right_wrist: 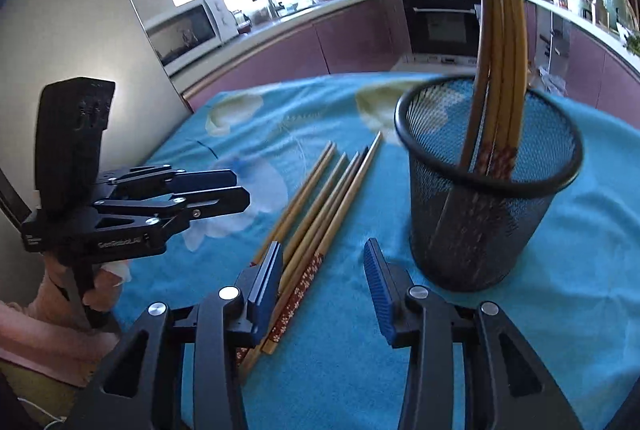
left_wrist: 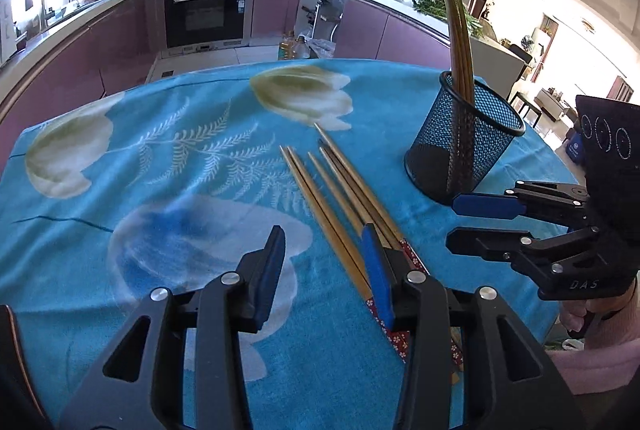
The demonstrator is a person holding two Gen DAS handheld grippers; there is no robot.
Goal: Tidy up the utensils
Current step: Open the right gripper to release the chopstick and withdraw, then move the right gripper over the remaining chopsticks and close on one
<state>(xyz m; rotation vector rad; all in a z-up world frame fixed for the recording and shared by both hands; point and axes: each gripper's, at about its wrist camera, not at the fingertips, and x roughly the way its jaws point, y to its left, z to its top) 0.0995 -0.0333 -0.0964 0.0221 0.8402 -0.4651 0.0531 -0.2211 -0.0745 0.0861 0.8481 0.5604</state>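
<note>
A table covered by a turquoise cloth (left_wrist: 120,190) printed with pale tulips and fern fronds carries the items under inspection. A black wire-mesh cup (left_wrist: 464,146) stands upright toward the right side of the cloth; several wooden chopsticks in the cup (right_wrist: 500,30) lean against its rim with their patterned ends down inside the mesh. A loose bundle of chopsticks on the cloth (left_wrist: 340,190) lies flat just left of the cup and apart from it, tapered tips pointing toward the far edge of the table, red flower-patterned handle ends toward the near edge. The left gripper (left_wrist: 324,270) hangs low over the near end of this bundle with its jaws parted; its right blue pad sits over the handle ends of the chopsticks, while the left pad stands clear over bare cloth, and nothing is clamped between them. Whether that right pad actually touches the wood cannot be determined. The right gripper (right_wrist: 324,278) is likewise parted and holds nothing; in its own view the left pad overlaps the handle ends of the bundle and the right pad stands over bare cloth near the base of the cup. Each tool is held by a hand in a pink sleeve (right_wrist: 52,314). Behind the table, a built-in oven (left_wrist: 206,10) sits among mauve kitchen cabinets, and a microwave (right_wrist: 188,26) rests on the counter.
</note>
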